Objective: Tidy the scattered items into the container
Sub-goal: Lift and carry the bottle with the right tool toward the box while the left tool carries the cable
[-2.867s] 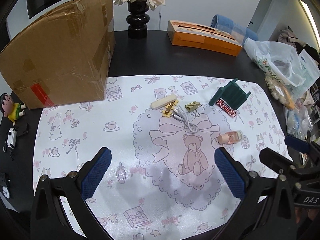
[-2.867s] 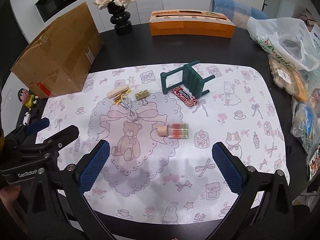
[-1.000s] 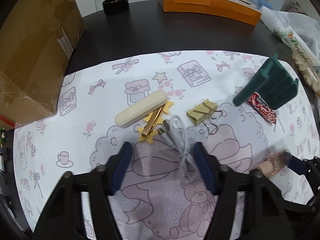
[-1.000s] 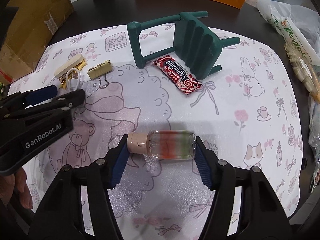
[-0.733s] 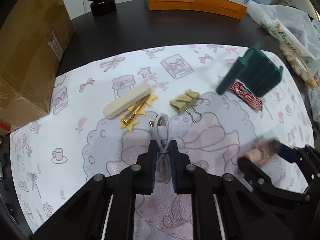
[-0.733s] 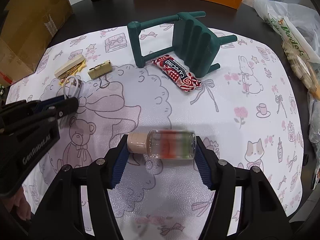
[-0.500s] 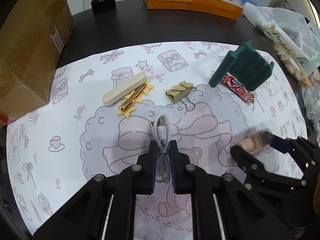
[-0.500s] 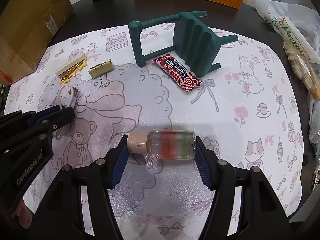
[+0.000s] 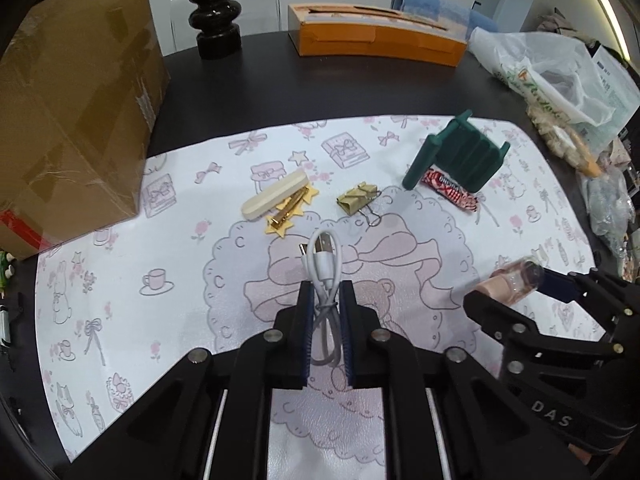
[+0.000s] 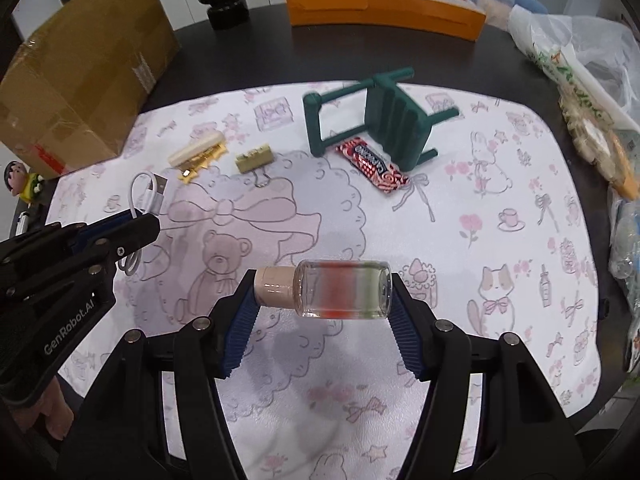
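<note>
Red "CAPUCINO" sachet (image 10: 372,163) lies loose; left gripper (image 9: 325,312) jaws clamp cable (image 9: 325,264), right gripper (image 10: 322,308) jaws clamp bottle (image 10: 340,294).

The cardboard box (image 9: 72,112) runs off the frame's left edge (top unseen); the candy wrapper (image 9: 450,194) lies partly hidden behind the green toy chair (image 9: 460,156).

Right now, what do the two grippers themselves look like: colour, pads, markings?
Both are black two-finger linkage frames with silver rivets and ribbed blue pads. The left gripper has pale rods behind its fingers and reads "GenRobot.AI" along its side in the right wrist view. The right gripper shows "DAS" in the left wrist view. No sleeves are in view.
</note>
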Motion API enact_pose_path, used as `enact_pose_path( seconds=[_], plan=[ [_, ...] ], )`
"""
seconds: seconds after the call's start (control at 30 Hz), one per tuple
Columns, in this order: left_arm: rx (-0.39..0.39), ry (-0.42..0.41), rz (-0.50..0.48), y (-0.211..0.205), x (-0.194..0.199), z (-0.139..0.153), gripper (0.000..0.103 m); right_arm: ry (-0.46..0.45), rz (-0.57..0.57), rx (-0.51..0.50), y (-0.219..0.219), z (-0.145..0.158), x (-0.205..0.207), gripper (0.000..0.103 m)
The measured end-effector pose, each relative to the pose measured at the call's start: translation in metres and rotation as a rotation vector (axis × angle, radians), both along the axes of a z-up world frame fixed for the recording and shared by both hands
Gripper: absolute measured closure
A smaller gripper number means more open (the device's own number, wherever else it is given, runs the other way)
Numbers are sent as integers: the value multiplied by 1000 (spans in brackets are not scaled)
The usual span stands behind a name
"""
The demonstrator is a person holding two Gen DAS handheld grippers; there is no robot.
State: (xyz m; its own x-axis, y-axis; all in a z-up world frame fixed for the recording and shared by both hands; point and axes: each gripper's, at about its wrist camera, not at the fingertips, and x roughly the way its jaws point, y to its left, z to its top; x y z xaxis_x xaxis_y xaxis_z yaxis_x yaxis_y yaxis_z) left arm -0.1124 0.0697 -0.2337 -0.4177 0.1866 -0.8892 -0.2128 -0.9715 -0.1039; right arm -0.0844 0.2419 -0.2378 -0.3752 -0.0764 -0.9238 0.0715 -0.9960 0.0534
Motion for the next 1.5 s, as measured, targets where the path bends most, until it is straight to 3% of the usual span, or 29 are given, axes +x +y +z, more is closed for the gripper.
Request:
enact_pose_path(
  seconds=[0.47,1.3,1.5],
  plan=[
    [47,94,40,-27,35,72,91,97,62,-41,-37,76,17,39],
    [60,176,73,-39,78,119,91,163,93,-44,-49,109,46,39],
    [65,209,97,-52,81,138,91,205,130,-57,-65,131,45,39]
  ],
)
